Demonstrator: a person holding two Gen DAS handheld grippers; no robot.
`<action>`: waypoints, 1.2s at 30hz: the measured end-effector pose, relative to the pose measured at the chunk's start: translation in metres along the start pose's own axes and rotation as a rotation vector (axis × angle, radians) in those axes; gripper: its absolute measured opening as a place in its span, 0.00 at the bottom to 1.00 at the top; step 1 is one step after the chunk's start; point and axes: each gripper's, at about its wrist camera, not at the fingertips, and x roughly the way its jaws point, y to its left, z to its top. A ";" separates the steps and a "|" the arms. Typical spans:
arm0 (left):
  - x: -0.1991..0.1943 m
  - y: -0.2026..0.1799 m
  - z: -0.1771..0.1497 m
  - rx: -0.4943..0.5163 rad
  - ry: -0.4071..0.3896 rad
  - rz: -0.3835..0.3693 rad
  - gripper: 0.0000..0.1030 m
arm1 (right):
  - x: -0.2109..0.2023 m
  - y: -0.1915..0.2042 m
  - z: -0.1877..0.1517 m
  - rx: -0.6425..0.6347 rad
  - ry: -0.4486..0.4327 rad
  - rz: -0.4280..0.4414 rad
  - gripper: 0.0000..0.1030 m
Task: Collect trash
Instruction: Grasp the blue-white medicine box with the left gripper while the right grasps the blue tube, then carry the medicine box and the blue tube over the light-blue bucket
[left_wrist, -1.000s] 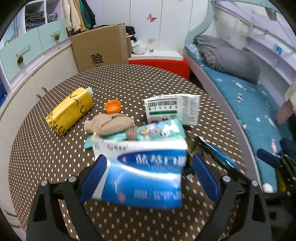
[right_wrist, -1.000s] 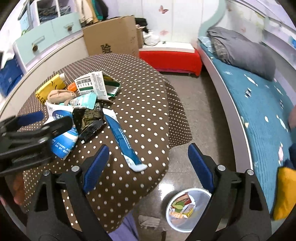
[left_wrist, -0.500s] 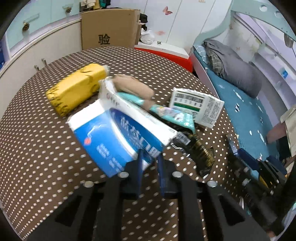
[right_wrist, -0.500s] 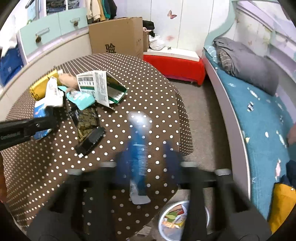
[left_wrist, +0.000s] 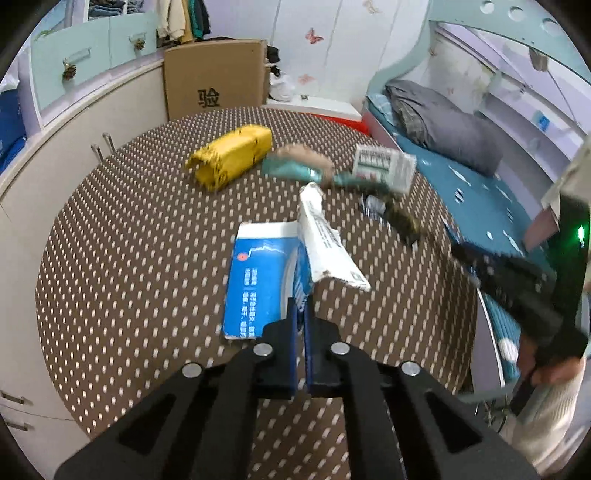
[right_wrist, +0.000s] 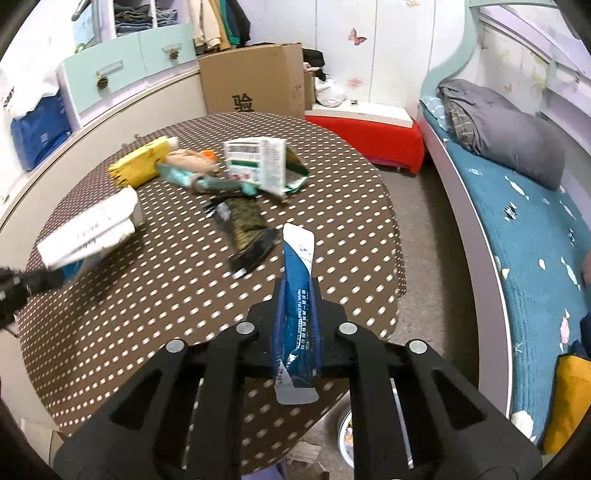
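**Both grippers clamped on trash above the dotted bench**

The left gripper is closed tight on the near edge of a flattened blue-and-white carton, its torn white flap sticking up and away from the jaws; the carton hangs over the brown polka-dot bench, nearer the camera than the yellow carton; the picture is blurred, so whether the carton's far end touches the cloth cannot be told. The right gripper is closed on a flat blue-and-white tube, which stands almost upright between the pads, its white crimped end above them and its lower end poking out beneath.

Taking the yellow carton as the mark: just beside it, toward the bed, lie a tan crumpled rag and a teal wrapper; beyond those sits a white-and-green printed box, opened and tilted; a dark crinkled packet lies on the near side of that group, close to the tube. In the right wrist view the left gripper's carton shows at the left edge, on the near side of the yellow carton. A large cardboard box stands behind the bench; a round bin with scraps shows on the floor below the bench's near edge.
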 end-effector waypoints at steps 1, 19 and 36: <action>0.000 0.001 -0.007 0.020 -0.009 0.043 0.09 | -0.002 0.002 -0.002 -0.004 0.000 0.004 0.13; 0.035 -0.020 0.020 0.069 -0.121 0.052 0.04 | -0.003 0.018 -0.009 -0.011 0.029 -0.008 0.13; 0.009 -0.091 -0.010 0.163 -0.137 -0.033 0.04 | -0.067 -0.010 -0.039 0.053 -0.041 -0.057 0.13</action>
